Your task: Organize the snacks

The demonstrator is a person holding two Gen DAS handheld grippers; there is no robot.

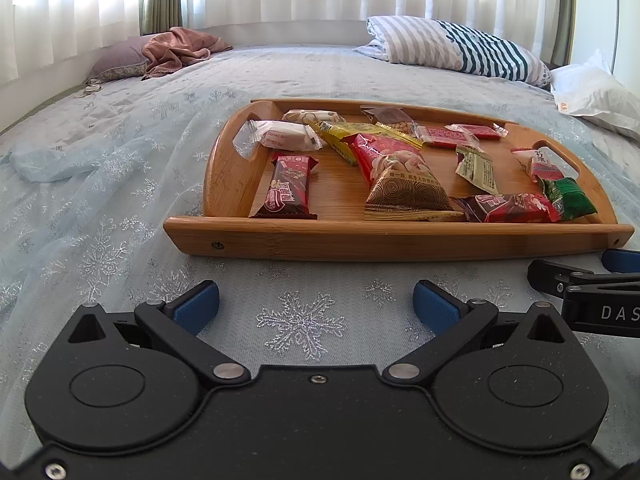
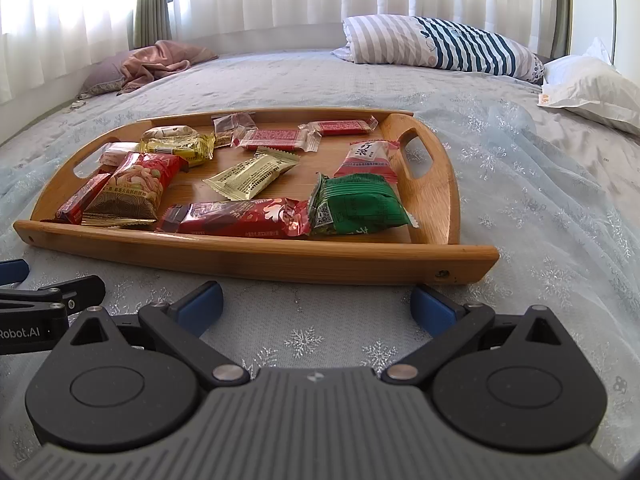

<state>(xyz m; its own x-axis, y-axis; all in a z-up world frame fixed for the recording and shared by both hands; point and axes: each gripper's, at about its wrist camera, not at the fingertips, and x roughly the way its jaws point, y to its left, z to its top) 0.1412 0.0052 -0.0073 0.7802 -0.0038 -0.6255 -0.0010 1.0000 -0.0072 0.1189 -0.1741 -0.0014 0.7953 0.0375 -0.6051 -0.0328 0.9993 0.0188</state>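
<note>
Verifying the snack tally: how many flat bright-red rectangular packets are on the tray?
2, along the far rim of the tray: the middle red packet and the right red packet beside it. Others may be hidden.

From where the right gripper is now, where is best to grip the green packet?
Probably the green packet by its puffy middle, from above, jaws across its short width. It lies flat at the tray front, its left end touching the long red bar.

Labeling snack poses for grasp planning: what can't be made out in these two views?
- Small white pack, right wrist view: mostly hidden behind the peanut bag.
- Right gripper, left wrist view: cut off by the frame edge.
- Print on the beige pack: too small to read.
- Wooden tray underside: hidden against the bedspread.
</note>
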